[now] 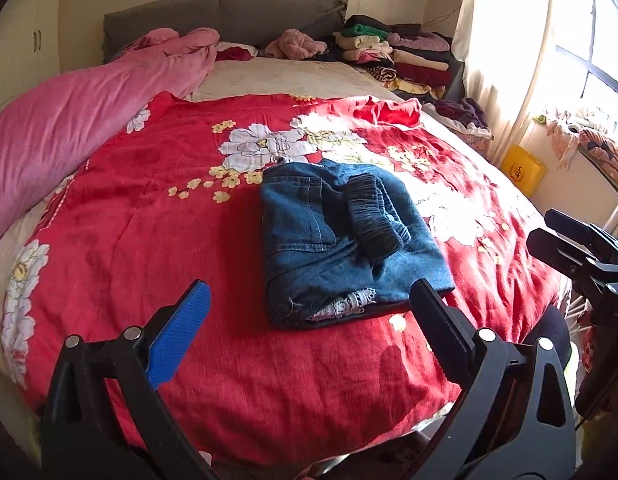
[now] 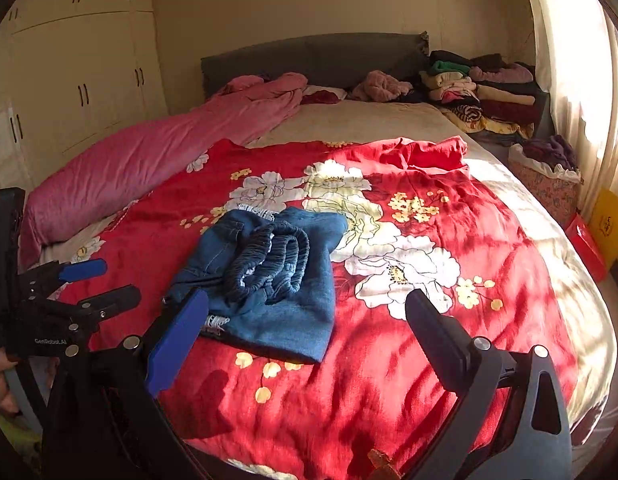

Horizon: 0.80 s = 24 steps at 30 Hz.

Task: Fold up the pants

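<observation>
The blue denim pants [image 1: 341, 240] lie folded in a compact bundle on the red flowered blanket [image 1: 149, 208], with the dark elastic waistband on top. They also show in the right wrist view [image 2: 269, 280]. My left gripper [image 1: 309, 312] is open and empty, held just short of the bundle's near edge. My right gripper [image 2: 309, 316] is open and empty, above the blanket at the bundle's near right side. The right gripper also appears at the right edge of the left wrist view [image 1: 565, 236], and the left gripper at the left edge of the right wrist view [image 2: 105, 284].
A pink duvet [image 1: 69, 120] lies along the bed's left side. Stacks of folded clothes [image 1: 401, 56] sit at the headboard's right. A basket of clothes [image 2: 549, 176] and a yellow bag [image 1: 523, 168] stand beside the bed by the window. Wardrobes [image 2: 77, 72] line the left wall.
</observation>
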{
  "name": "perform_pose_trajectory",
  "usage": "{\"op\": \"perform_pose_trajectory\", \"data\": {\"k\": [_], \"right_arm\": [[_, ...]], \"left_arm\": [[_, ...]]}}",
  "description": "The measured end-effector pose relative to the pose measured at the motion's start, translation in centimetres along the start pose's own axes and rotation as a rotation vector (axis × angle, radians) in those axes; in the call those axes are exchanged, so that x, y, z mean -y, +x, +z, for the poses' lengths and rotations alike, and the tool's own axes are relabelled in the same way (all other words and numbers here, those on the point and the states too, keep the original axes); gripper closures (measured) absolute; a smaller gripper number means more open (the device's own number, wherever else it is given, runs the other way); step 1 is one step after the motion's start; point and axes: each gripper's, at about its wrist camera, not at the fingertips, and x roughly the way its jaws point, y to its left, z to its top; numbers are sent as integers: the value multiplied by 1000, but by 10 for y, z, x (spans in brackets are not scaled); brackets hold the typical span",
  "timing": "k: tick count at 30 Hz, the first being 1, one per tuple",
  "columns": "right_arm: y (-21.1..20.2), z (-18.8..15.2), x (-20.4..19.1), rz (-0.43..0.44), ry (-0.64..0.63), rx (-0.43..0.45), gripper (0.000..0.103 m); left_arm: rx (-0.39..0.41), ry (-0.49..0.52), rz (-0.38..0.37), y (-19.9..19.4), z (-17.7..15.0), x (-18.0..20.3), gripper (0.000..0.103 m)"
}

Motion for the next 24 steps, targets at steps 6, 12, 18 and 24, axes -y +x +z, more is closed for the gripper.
{"op": "perform_pose_trajectory", "data": {"k": [6, 12, 18, 24], "right_arm": [[6, -15, -3, 6, 13, -32, 5], [24, -31, -2, -17, 20, -93, 5], [37, -42, 4, -38, 31, -133, 5], [39, -44, 5, -39, 37, -136, 5]], "left_arm": [[-33, -7, 5, 8, -12, -5, 10], [-78, -21, 9, 19, -22, -10, 10], [-94, -41, 24, 27, -26, -14, 10], [-107, -50, 30, 31, -28, -17, 10]]}}
